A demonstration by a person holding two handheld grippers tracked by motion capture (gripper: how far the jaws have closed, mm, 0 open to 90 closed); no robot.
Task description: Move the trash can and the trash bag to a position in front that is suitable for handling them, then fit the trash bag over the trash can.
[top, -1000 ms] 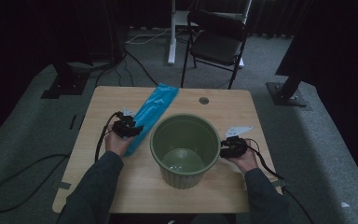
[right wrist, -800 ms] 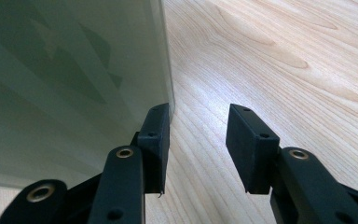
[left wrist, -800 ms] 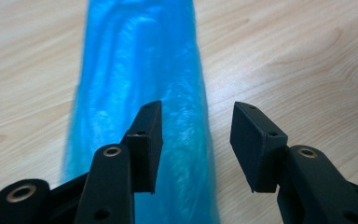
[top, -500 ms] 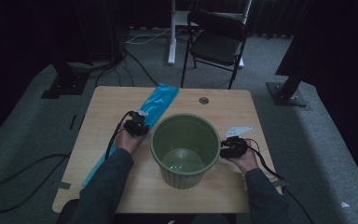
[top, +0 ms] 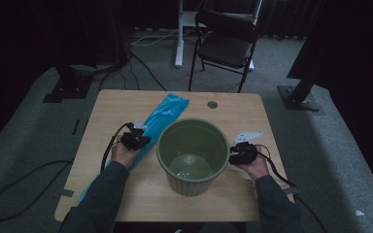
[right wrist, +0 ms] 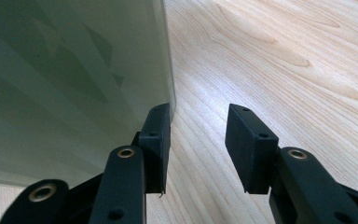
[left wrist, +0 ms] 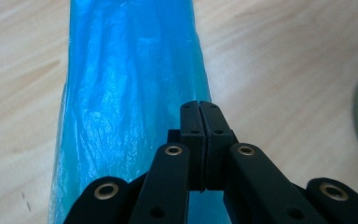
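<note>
Bench (top: 126, 104): I see a pale wooden top carrying a green bin and a long blue bag.
Green bin (top: 193, 155): it stands upright mid-bench, apparently empty, between my two hands.
Blue bag (top: 162, 116): flat plastic, lying diagonally just left of the bin, its far end toward the back edge.
Left tongs (top: 138, 139): they have just been closing and now meet completely over the bag's right edge (left wrist: 130, 93); I cannot tell whether any plastic is pinched.
Right tongs (right wrist: 198, 140): wide apart, gripping nothing, one pad against the bin's outer wall (right wrist: 74, 79).
Meaning: I judge the bag pickup is starting, likely to line the bin.
Change from earlier: my left hand has slid along the bag toward the bin; my right hand is unmoved.
</note>
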